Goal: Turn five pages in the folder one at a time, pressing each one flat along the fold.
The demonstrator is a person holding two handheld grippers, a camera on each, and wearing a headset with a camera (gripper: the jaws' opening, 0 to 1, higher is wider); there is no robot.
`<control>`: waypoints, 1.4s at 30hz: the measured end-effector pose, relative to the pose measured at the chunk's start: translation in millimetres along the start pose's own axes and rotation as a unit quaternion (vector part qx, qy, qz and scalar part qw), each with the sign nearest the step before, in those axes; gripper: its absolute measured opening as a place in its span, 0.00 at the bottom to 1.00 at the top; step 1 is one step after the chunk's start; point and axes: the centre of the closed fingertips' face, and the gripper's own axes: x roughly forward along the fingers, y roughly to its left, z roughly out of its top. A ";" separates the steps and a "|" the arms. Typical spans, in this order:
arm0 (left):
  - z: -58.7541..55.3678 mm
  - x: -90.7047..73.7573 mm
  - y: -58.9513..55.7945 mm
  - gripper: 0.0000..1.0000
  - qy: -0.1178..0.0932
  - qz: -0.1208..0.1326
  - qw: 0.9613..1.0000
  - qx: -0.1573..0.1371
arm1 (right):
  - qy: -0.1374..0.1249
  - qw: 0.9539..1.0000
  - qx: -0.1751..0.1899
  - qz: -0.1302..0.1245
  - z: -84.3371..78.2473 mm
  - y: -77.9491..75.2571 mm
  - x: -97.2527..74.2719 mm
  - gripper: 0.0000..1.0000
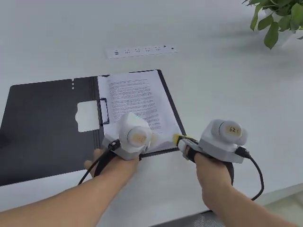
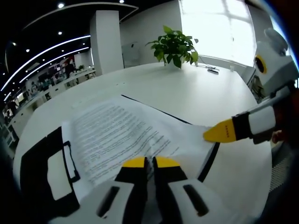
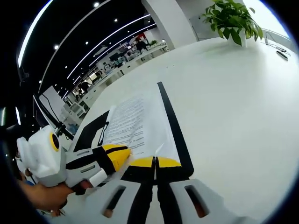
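Left tool (image 2: 149,162): its own view gives jaws closed tip to tip, nothing between them, over the bottom edge of the top page (image 1: 132,94). Right tool (image 3: 156,162): jaws closed on that page's 5 o'clock corner, which lifts slightly; left gripper view confirms the yellow tip there. Head view adds layout: black folder (image 1: 47,118) open on the white worktop (image 1: 227,85), page on its right half. Power strip (image 1: 140,50) at 12 o'clock beyond, plant (image 1: 274,16) at 1 o'clock.

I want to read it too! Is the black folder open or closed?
Open. The folder lies spread flat, both halves showing, with the printed pages facing up.
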 end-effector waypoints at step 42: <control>14.8 -240.7 132.9 0.15 -0.145 0.113 0.978 -0.096 | -0.050 0.956 -0.016 0.288 21.5 257.4 -16.4 0.00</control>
